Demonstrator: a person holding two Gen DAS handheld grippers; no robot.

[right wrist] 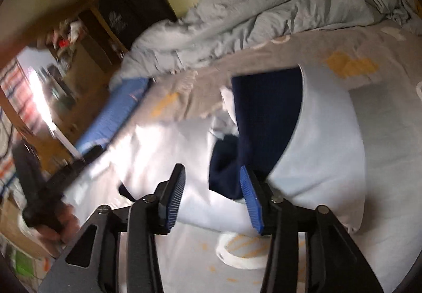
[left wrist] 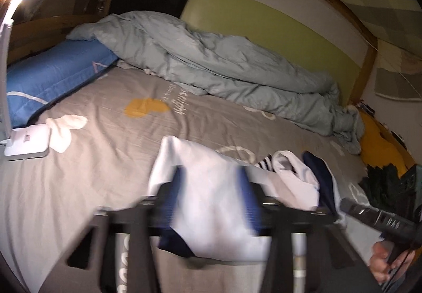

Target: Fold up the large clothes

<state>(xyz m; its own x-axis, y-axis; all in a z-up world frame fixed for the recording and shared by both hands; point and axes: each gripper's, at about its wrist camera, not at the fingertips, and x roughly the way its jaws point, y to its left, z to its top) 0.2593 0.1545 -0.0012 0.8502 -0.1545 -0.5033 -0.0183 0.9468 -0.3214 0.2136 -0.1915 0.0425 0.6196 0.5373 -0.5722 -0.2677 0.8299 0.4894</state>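
Observation:
A large pale white garment (left wrist: 211, 195) with a navy part lies bunched on the grey bed sheet (left wrist: 105, 129). My left gripper (left wrist: 211, 177) is blurred, its blue pads wide apart with the white cloth hanging loose between them, not pinched. In the right wrist view the same garment (right wrist: 329, 140) spreads over the sheet, its navy part (right wrist: 263, 108) folded on top. My right gripper (right wrist: 211, 169) stands open just above the cloth, and the navy edge sits by its right pad (right wrist: 250, 200). The hand (right wrist: 60, 224) holding the left gripper shows at the left.
A rumpled grey-blue duvet (left wrist: 224, 61) runs along the wall side of the bed. A blue pillow (left wrist: 52, 74) and a white box (left wrist: 29, 142) lie at the left. A yellow cushion (left wrist: 379, 148) and dark clothes (left wrist: 382, 187) sit at the right.

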